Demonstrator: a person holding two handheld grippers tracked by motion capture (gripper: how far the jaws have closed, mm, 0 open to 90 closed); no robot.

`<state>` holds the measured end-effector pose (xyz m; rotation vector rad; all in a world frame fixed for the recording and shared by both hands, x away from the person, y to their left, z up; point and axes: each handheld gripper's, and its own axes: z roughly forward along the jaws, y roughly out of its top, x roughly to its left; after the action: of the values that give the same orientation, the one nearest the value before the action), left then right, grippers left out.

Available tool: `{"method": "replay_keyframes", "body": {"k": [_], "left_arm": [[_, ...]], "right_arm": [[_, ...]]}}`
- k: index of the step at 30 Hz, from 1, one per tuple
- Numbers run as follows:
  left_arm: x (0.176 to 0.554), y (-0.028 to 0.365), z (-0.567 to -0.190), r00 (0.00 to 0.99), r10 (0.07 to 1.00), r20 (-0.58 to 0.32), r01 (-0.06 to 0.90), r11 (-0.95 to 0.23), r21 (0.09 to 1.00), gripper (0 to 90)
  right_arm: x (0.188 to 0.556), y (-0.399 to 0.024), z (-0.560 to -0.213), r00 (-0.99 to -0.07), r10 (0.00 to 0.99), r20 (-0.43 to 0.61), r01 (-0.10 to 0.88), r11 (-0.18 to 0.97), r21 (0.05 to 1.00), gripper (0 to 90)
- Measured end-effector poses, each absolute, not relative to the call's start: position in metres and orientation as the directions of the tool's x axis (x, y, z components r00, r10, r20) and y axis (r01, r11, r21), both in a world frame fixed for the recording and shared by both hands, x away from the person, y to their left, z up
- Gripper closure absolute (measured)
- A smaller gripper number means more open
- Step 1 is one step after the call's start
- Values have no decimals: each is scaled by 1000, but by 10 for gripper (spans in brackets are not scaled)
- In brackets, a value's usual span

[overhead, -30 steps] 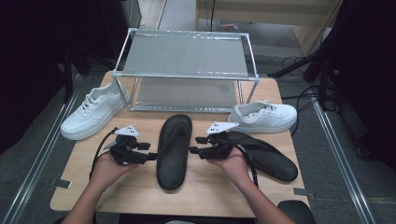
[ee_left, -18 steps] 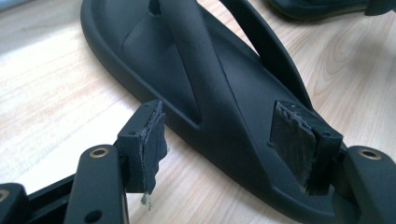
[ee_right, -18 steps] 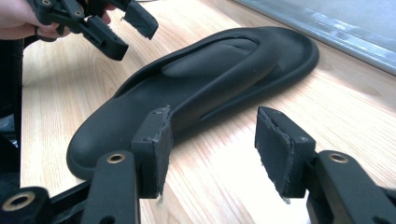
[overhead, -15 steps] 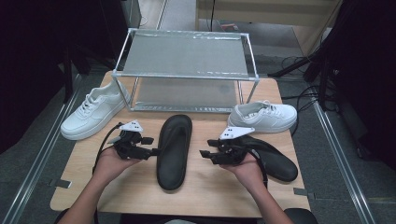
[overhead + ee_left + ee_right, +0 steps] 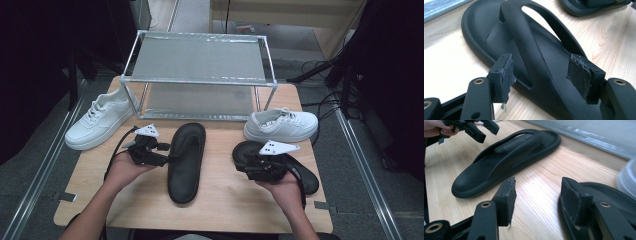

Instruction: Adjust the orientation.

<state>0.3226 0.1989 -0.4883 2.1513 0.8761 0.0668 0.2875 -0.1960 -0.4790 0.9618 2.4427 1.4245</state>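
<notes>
Nearest the desk's (image 5: pixel 220 200) front edge, the person's left hand (image 5: pixel 124 167) and right hand (image 5: pixel 283 189) come in from below, each holding a tool. The left tool (image 5: pixel 541 73) has its jaws spread wide, one on each side of the strap of the middle black sandal (image 5: pixel 186 155), which lies lengthwise at the desk's centre; in the left gripper view the worn pads (image 5: pixel 507 75) stand apart from the strap and pinch nothing. The right tool (image 5: pixel 537 201) is also spread, empty between its jaws, and hangs over the toe end of the second black sandal (image 5: pixel 300 170), which lies toward the desk's right front corner; whether one jaw touches that sandal's rim is hard to tell from the right gripper view. Bare wood lies between the two sandals. Farther back, a white sneaker (image 5: pixel 281 124) sits near the right edge, just behind the second sandal. Another white sneaker (image 5: pixel 100 120) rests at the left edge, partly overhanging it. At the far edge stands a metal-framed two-tier rack (image 5: pixel 197 75) with mesh shelves.
</notes>
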Motion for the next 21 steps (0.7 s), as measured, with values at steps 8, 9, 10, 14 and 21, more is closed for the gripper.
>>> {"method": "replay_keyframes", "body": {"k": [8,9,10,14,21], "left_arm": [[327,194,-488,769,597,-228,559,-457,692,375],[327,193,-488,772,594,-225,556,-460,692,376],[328,192,-487,773,594,-225,555,-459,694,376],[329,191,-487,777,588,-223,547,-457,701,376],[332,190,-489,778,584,-233,548,-448,707,378]], "right_arm": [[279,-221,-480,-753,639,161,458,332,824,473],[278,-223,-481,-750,643,157,459,334,823,473],[277,-226,-481,-747,647,154,460,335,823,473],[274,-238,-482,-736,662,141,457,332,825,474],[272,-256,-485,-718,683,134,459,319,829,480]]}}
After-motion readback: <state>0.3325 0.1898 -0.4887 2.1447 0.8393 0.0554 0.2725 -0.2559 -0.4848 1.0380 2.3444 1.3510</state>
